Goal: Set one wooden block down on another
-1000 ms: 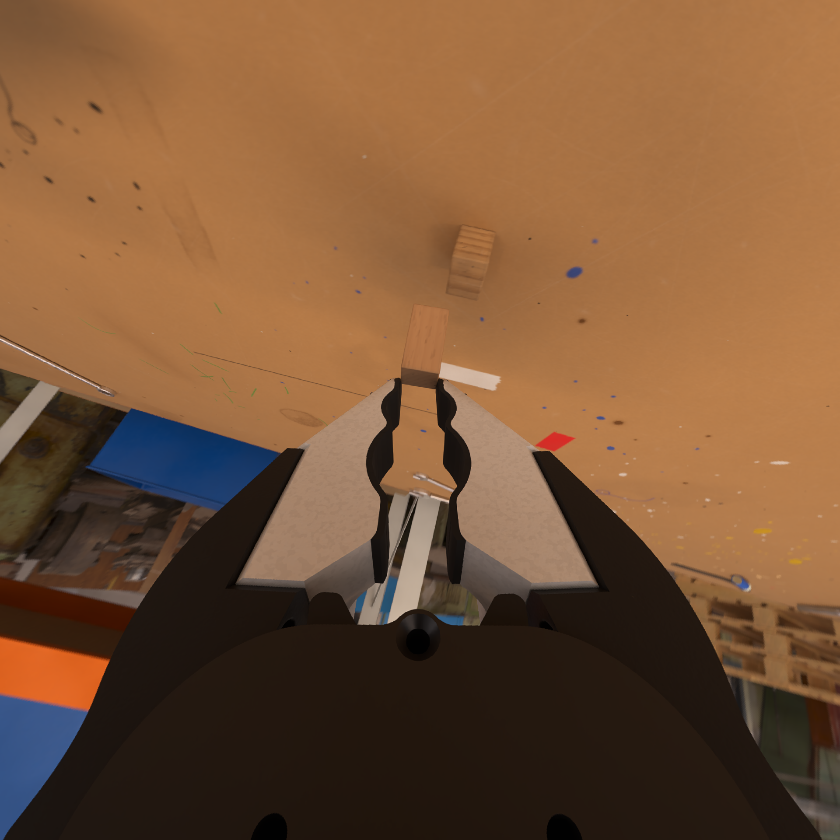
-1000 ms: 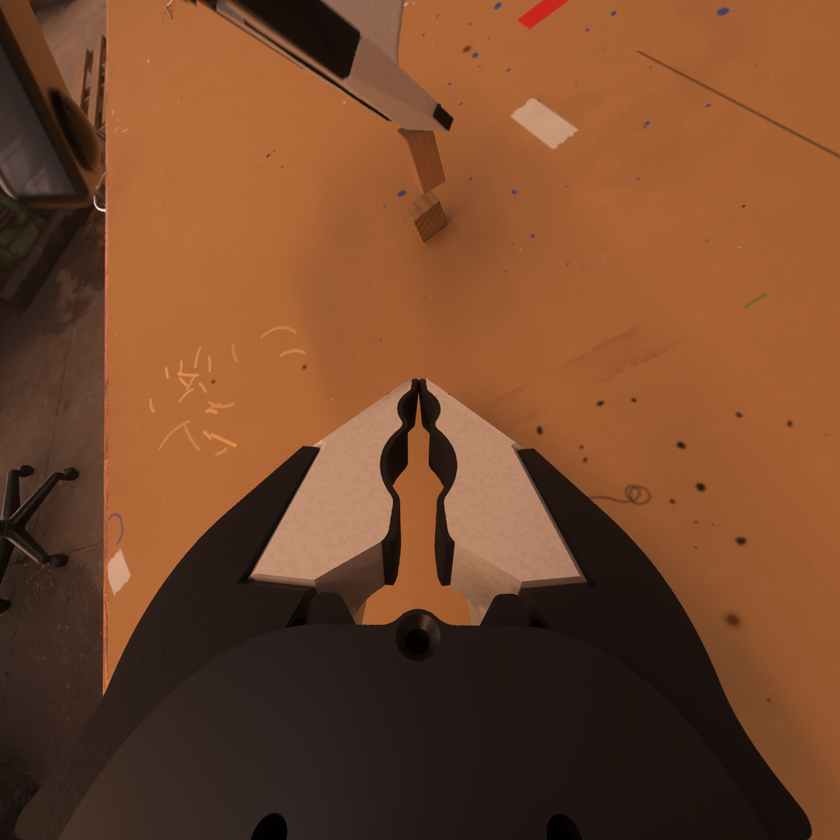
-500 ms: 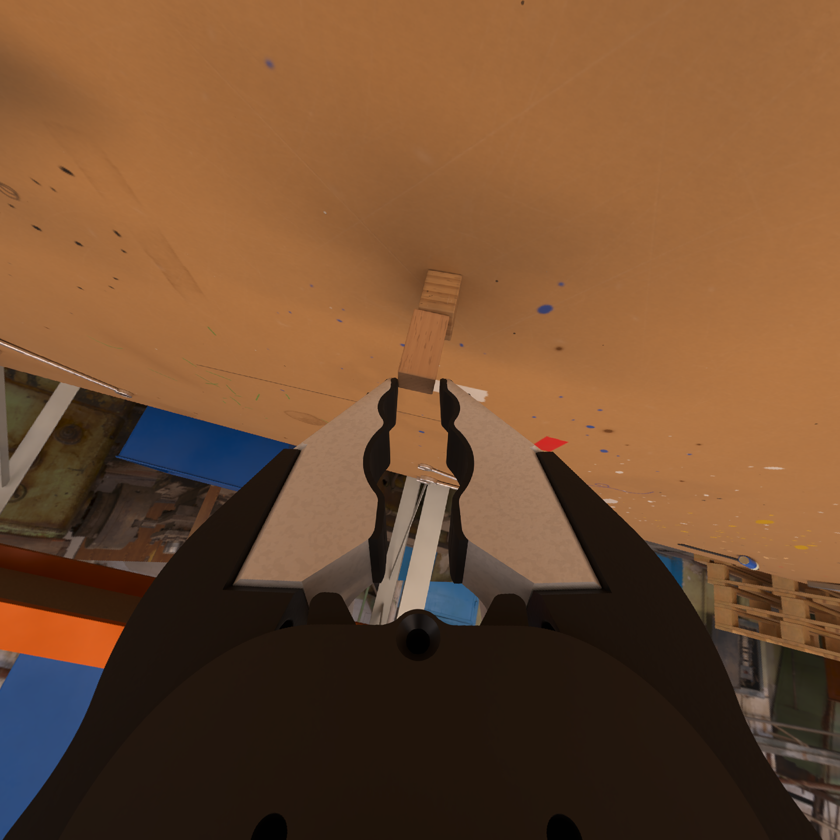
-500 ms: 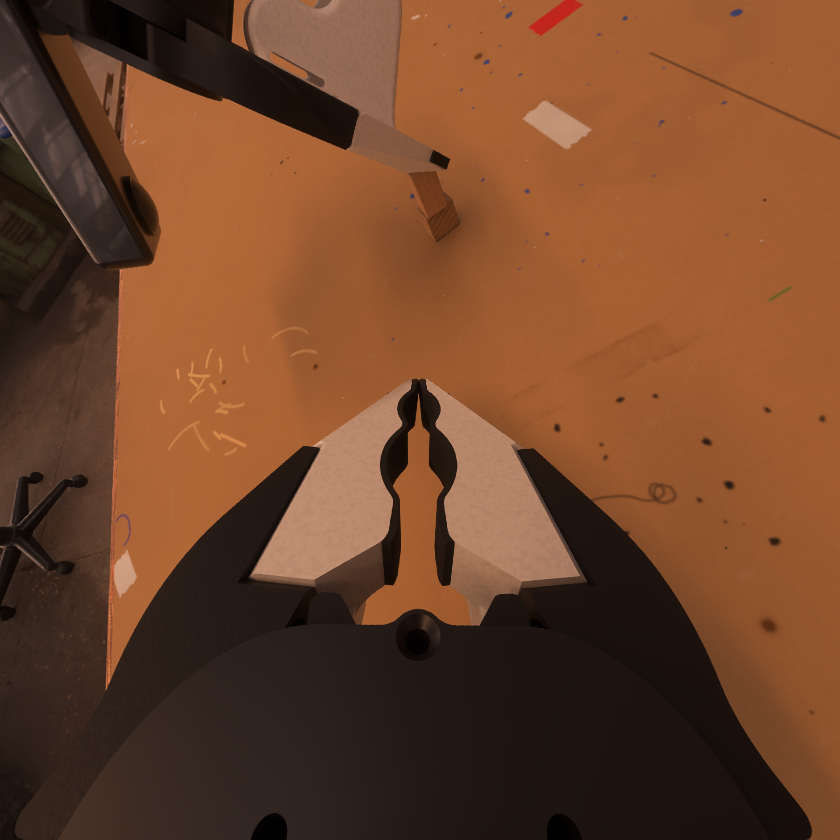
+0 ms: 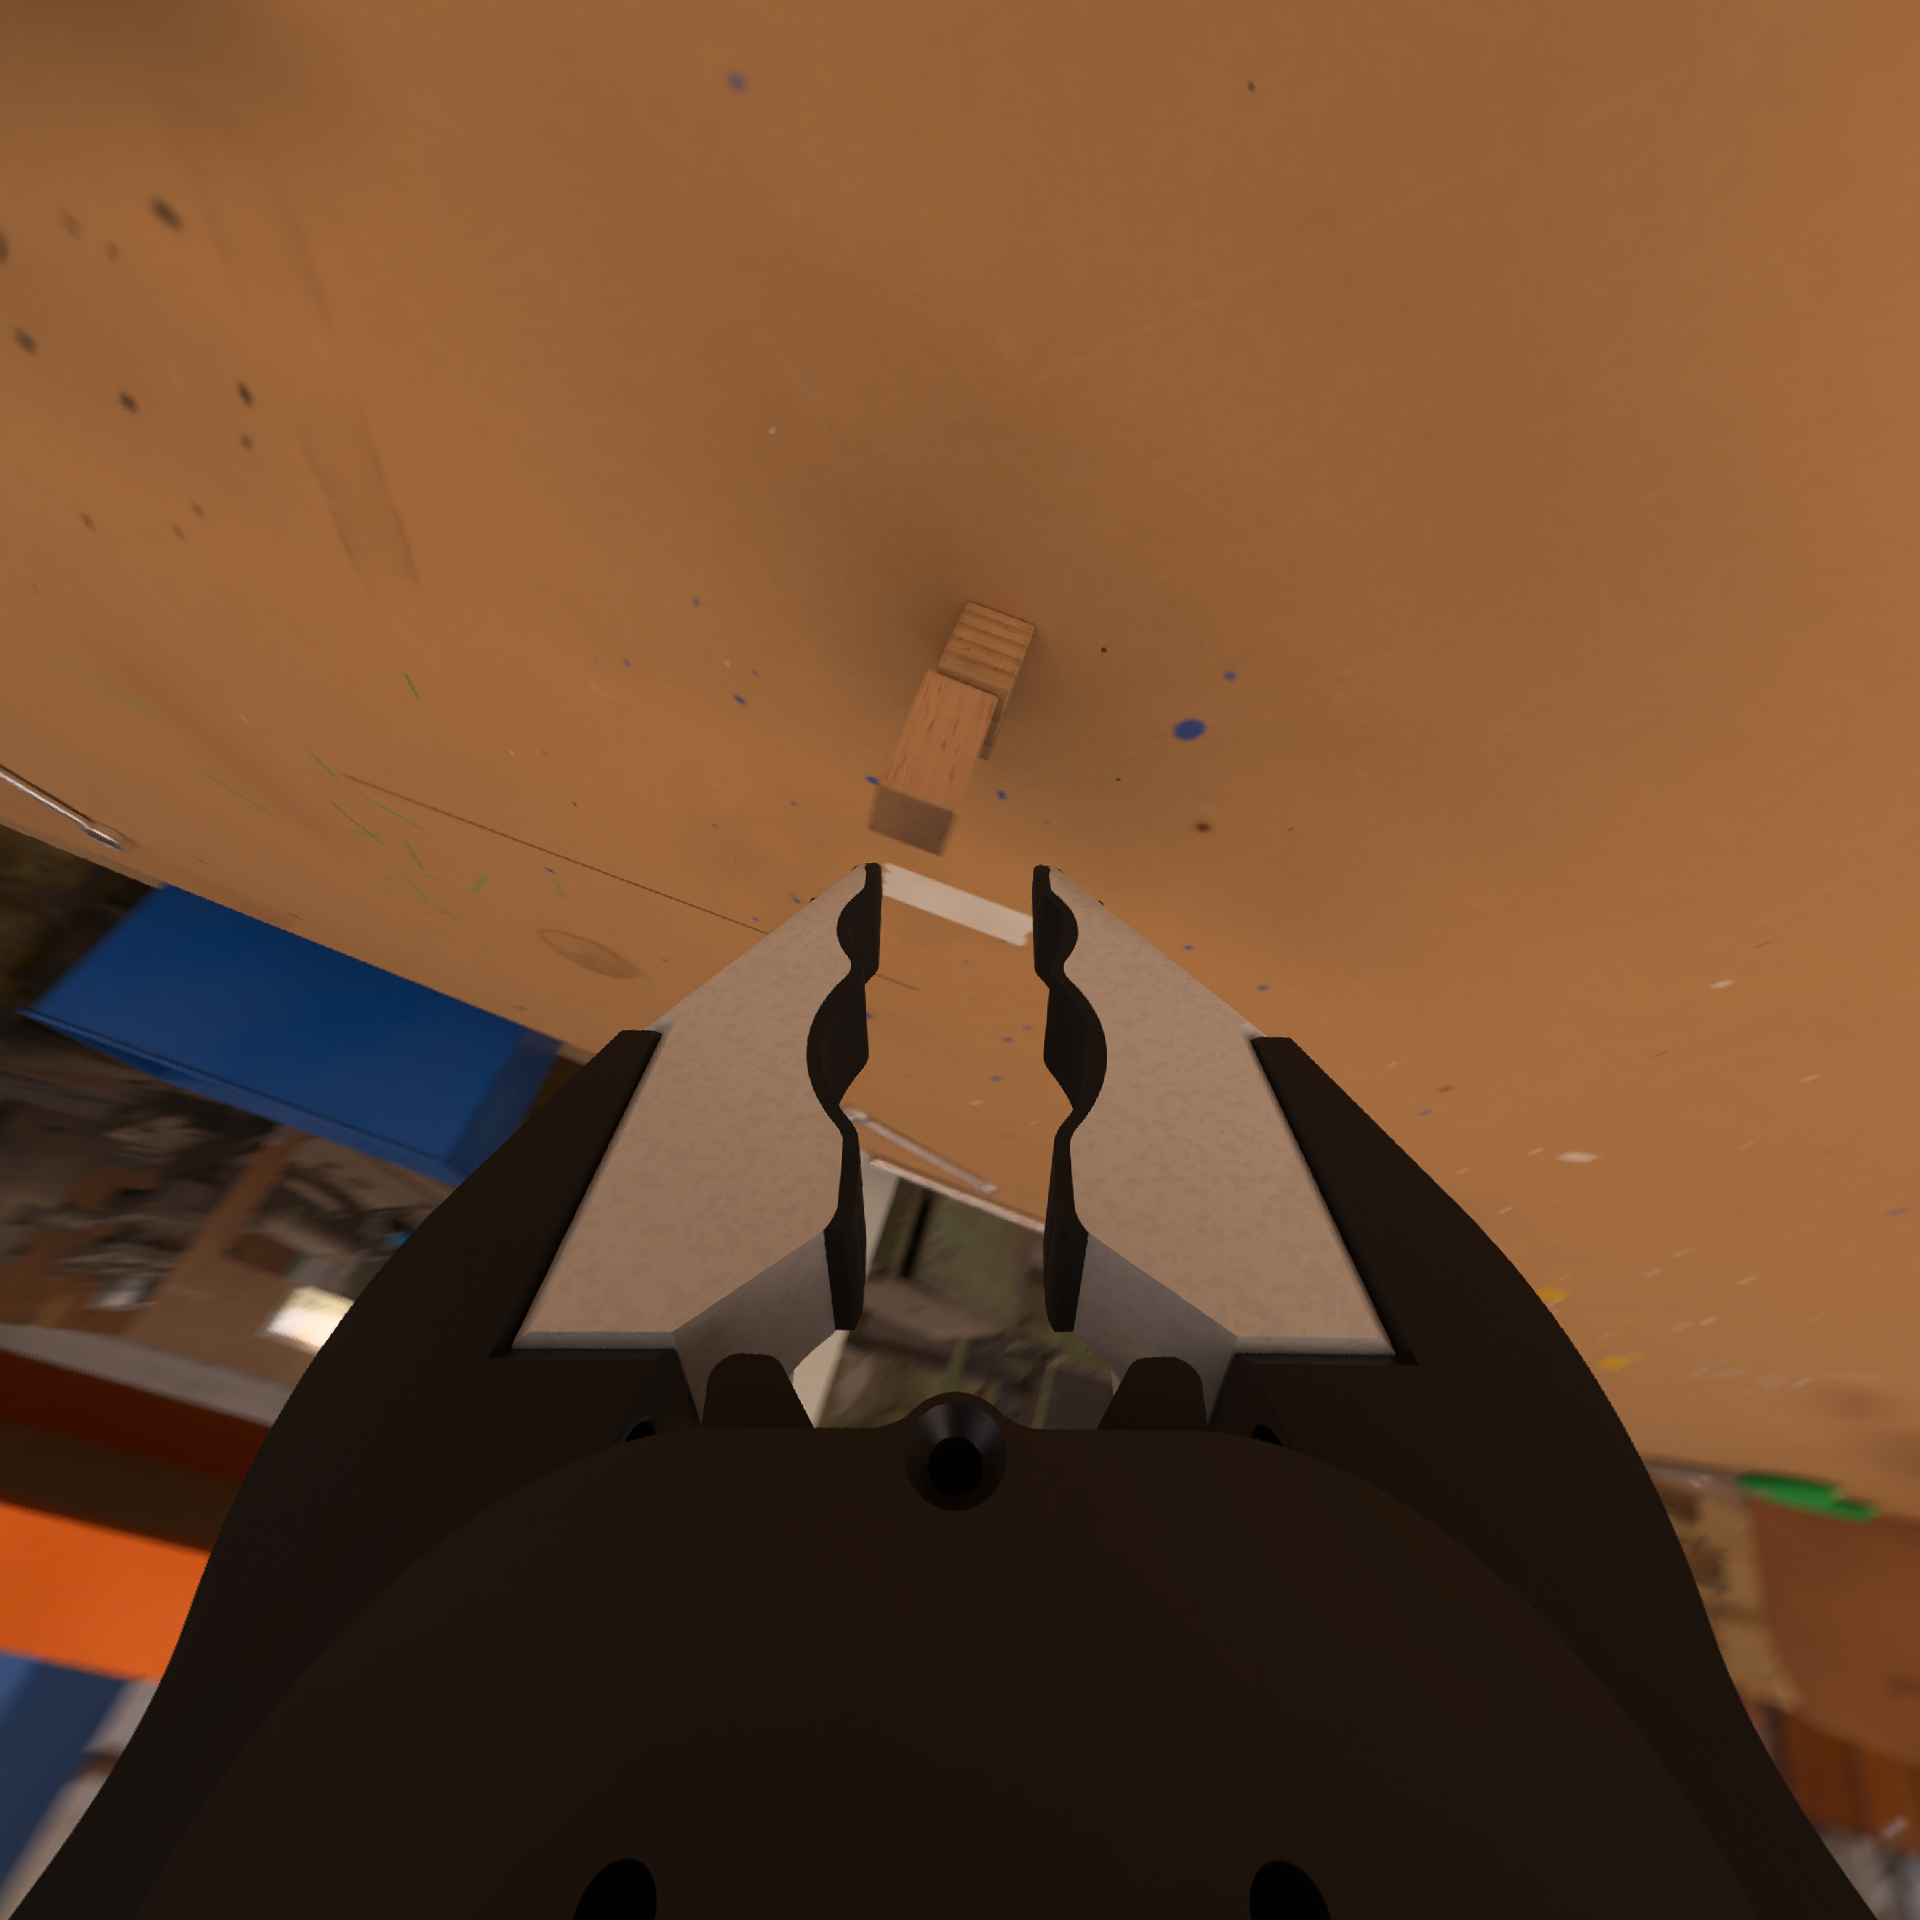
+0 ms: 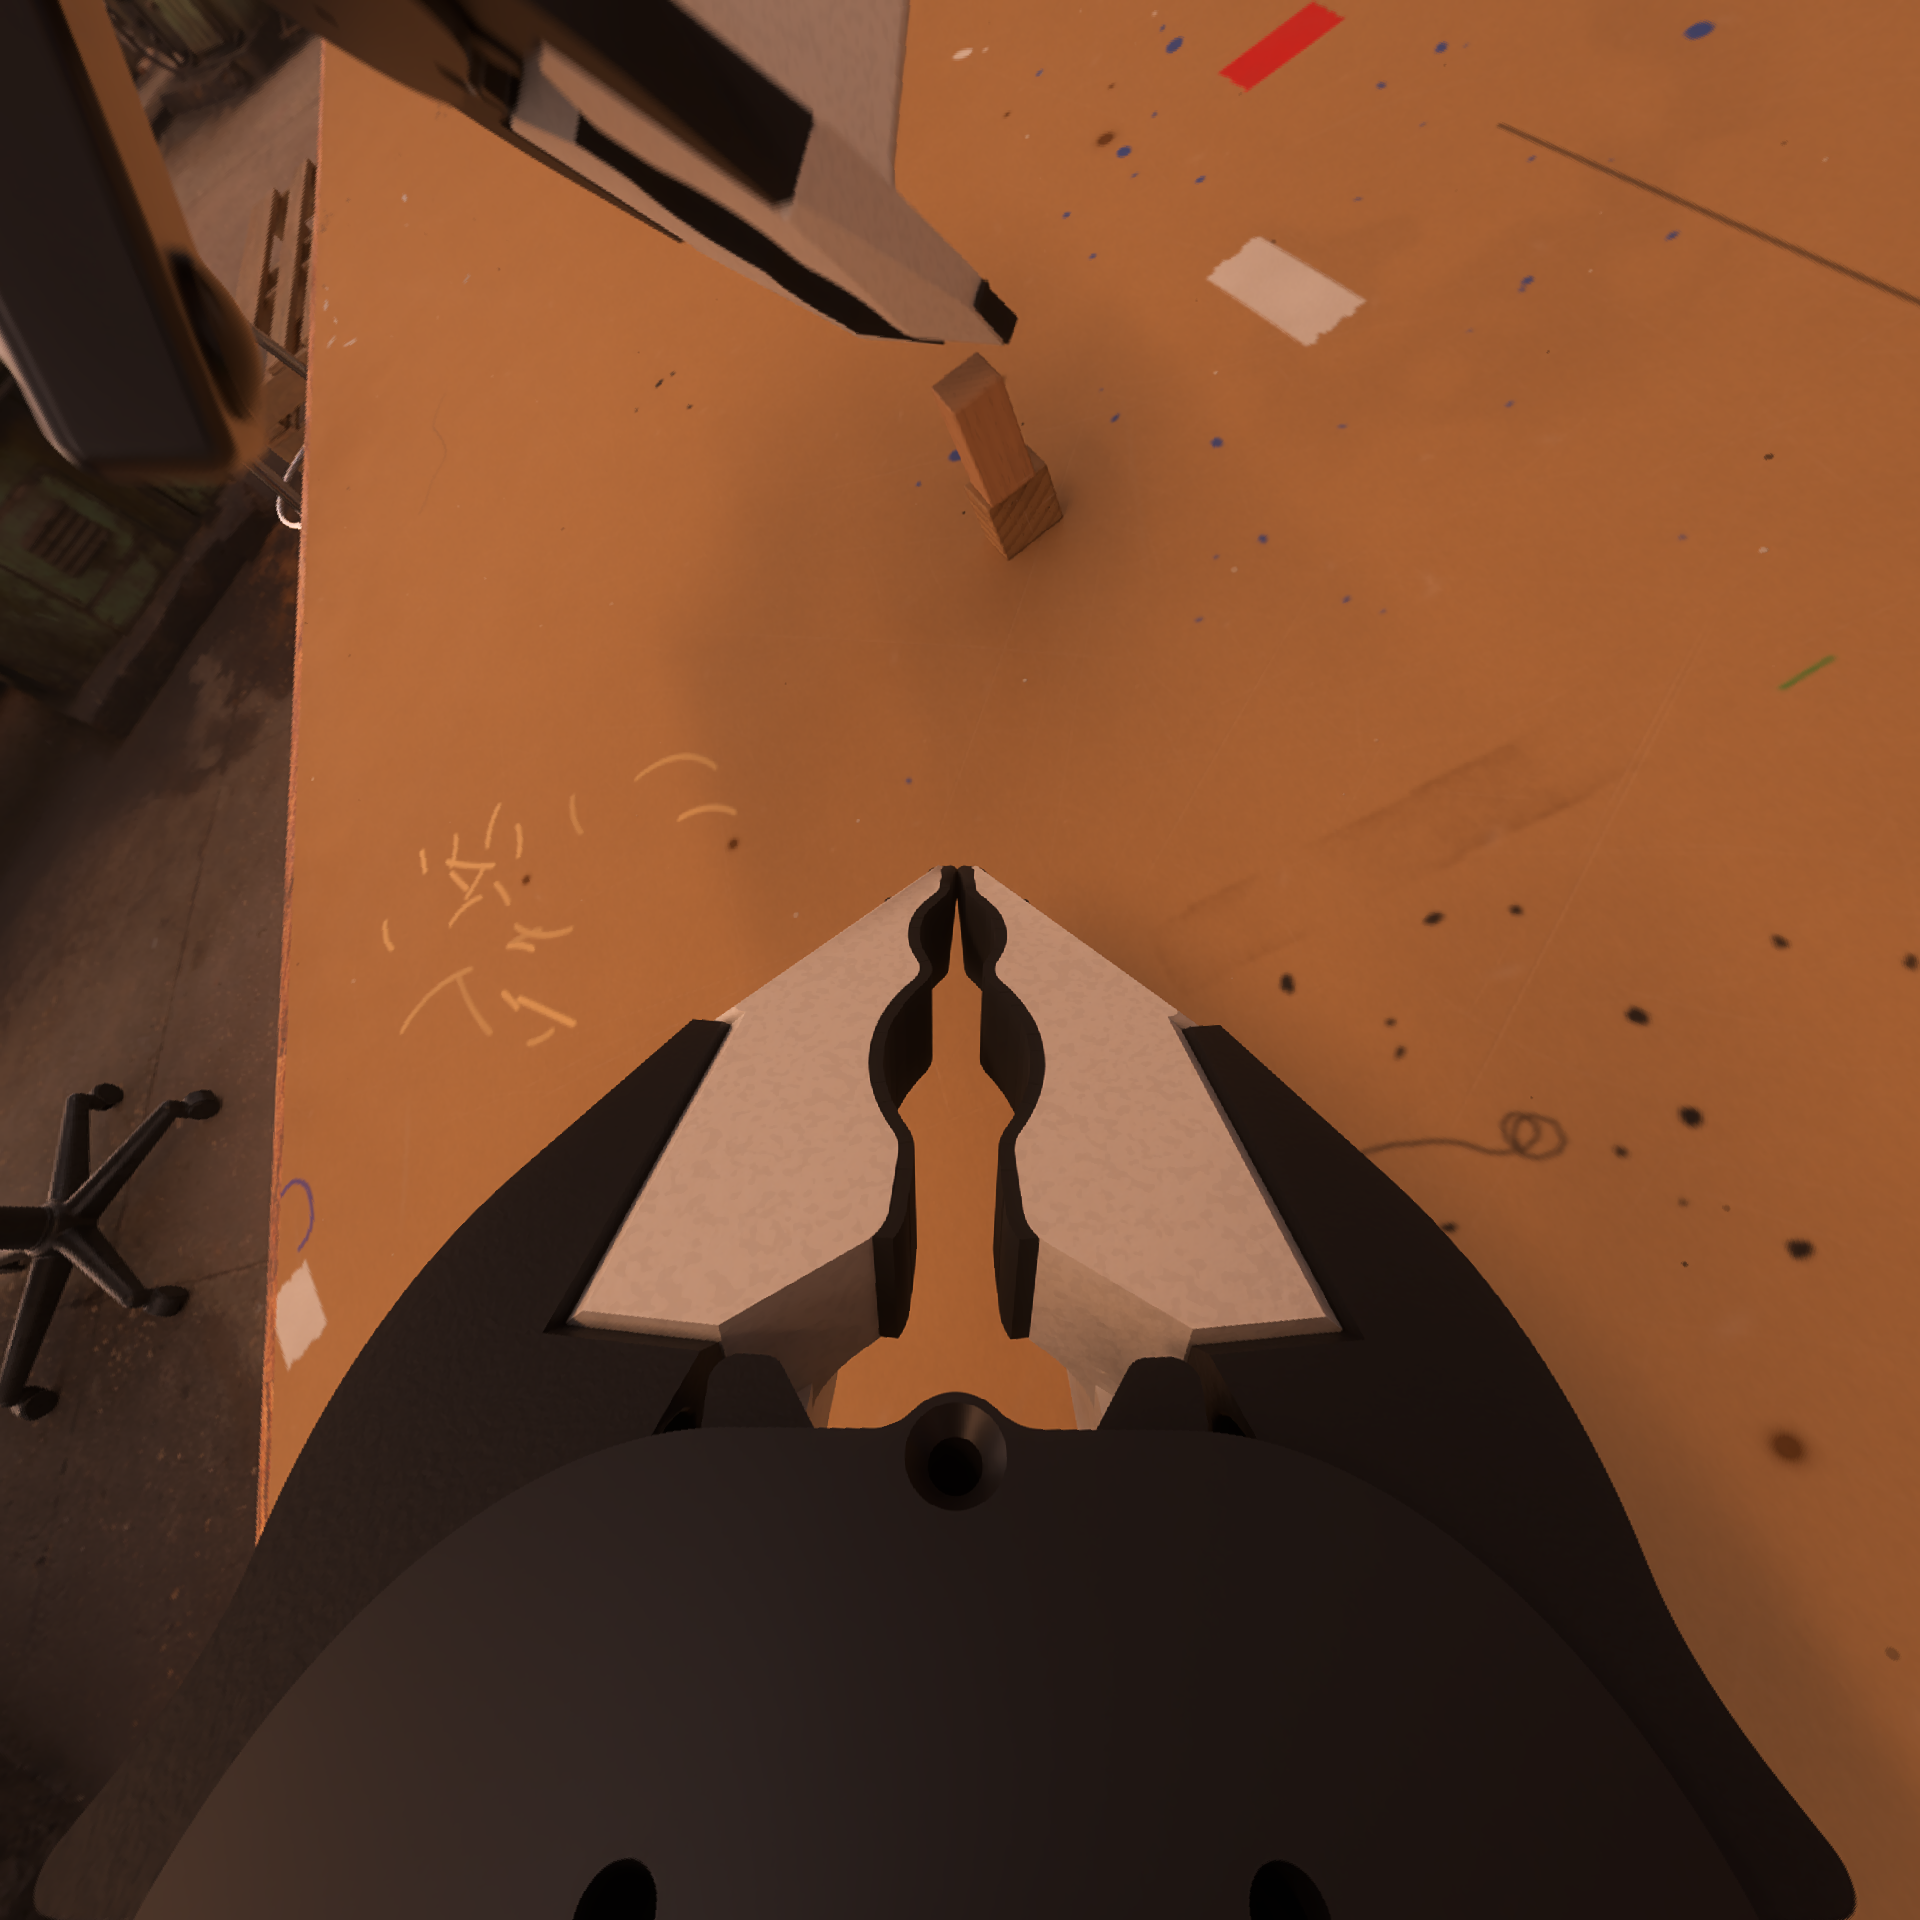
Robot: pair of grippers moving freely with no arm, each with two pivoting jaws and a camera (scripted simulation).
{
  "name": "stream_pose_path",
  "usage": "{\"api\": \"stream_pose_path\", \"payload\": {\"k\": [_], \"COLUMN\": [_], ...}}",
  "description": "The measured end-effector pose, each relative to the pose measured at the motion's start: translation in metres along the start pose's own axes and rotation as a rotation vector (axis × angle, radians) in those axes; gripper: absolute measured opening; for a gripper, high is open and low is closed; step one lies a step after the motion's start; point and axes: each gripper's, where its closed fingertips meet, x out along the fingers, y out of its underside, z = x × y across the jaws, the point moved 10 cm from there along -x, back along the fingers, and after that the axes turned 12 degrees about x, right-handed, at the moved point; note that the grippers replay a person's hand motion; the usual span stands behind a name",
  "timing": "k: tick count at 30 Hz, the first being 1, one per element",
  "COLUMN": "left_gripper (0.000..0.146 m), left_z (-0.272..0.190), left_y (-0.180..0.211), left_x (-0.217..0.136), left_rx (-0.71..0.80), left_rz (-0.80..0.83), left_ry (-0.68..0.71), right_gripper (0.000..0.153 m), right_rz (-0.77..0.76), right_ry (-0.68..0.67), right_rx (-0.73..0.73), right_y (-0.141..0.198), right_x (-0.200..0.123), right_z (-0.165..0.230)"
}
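Note:
A long wooden block (image 5: 935, 758) stands on end on top of a smaller wooden block (image 5: 987, 646) on the orange table (image 5: 1351, 416). In the right wrist view the long block (image 6: 982, 421) sits on the small block (image 6: 1023, 509) and leans a little. My left gripper (image 5: 956, 873) is open and empty, just clear of the long block's near end. It also shows in the right wrist view (image 6: 977, 312), just above the stack. My right gripper (image 6: 957, 873) is shut and empty, well away from the blocks over the table.
A white tape patch (image 6: 1286, 289) and a red tape mark (image 6: 1278, 47) lie on the table beyond the stack. The table's left edge (image 6: 291, 831) drops to a floor with a chair base (image 6: 83, 1236). A dark monitor (image 6: 104, 260) stands at the far left.
My left gripper has opened and let go of the long block, which now stands on the small block. The gripper has drawn back a little. The right gripper has stayed shut.

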Motion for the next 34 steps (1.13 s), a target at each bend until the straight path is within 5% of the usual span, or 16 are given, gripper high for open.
{"api": "stream_pose_path", "payload": {"k": [8,17,23,34], "left_gripper": [0.031,0.038,0.059,0.061], "left_z": [-0.027,-0.077,-0.079,-0.075], "left_y": [0.038,0.021,0.012,0.015], "left_x": [-0.020,0.025,0.045,0.053], "left_rx": [-0.652,-1.364,-1.472,-1.454], "left_rz": [-0.482,-0.903,-0.928,-0.981], "left_ry": [-0.082,-0.264,-0.246,-0.246], "right_gripper": [0.000,0.000,0.000,0.000], "right_rz": [-0.001,0.130,0.266,0.586], "right_ry": [0.012,0.070,0.120,0.170], "right_rx": [-0.055,-0.244,-0.403,-0.528], "right_y": [-0.013,-0.068,-0.110,-0.137], "right_x": [0.004,0.034,0.065,0.120], "right_z": [0.008,0.038,0.058,0.067]}}
